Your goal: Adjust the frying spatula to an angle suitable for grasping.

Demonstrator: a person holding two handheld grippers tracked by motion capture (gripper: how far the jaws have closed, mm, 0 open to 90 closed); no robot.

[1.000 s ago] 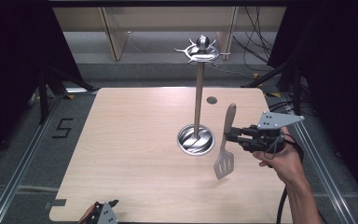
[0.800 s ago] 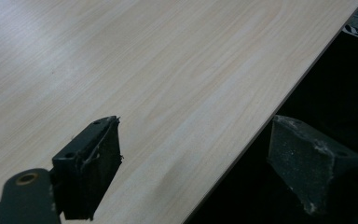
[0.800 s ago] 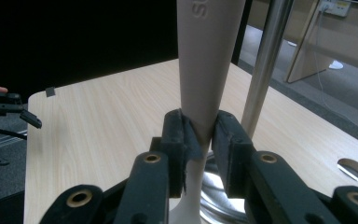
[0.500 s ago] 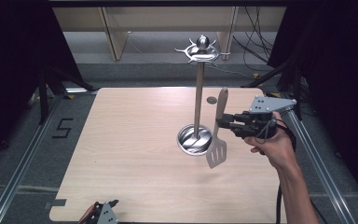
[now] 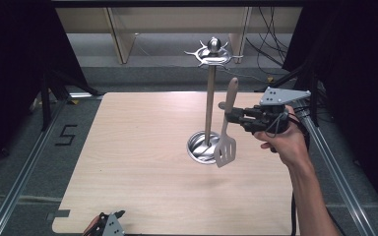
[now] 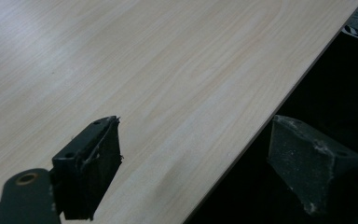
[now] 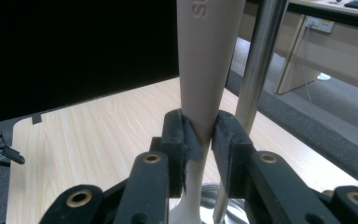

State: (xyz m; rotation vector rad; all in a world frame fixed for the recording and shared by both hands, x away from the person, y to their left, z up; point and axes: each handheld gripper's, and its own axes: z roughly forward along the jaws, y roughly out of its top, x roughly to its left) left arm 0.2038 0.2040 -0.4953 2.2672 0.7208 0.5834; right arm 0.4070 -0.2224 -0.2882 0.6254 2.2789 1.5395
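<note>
My right gripper (image 5: 226,112) is shut on the beige handle of a slotted spatula (image 5: 225,150), which hangs blade down, close to upright. The blade hovers over the right rim of the utensil stand's round metal base (image 5: 199,147). The stand's pole (image 5: 209,103) rises just left of the handle to a crown of hooks (image 5: 214,53). In the right gripper view the pads (image 7: 179,135) pinch the handle (image 7: 205,60), with the pole (image 7: 256,70) right behind it. My left gripper (image 5: 109,223) rests at the table's near edge, open (image 6: 193,126) with nothing between its fingers.
The light wooden table (image 5: 138,147) spreads wide to the left of the stand. Metal rails (image 5: 24,162) run along both sides of it. Cables and wooden furniture legs (image 5: 120,44) lie beyond the far edge. The left gripper hangs half over the table's edge (image 6: 261,126).
My right gripper has risen and moved left with the spatula, bringing it from right of the stand up against the pole. The left gripper has stayed put.
</note>
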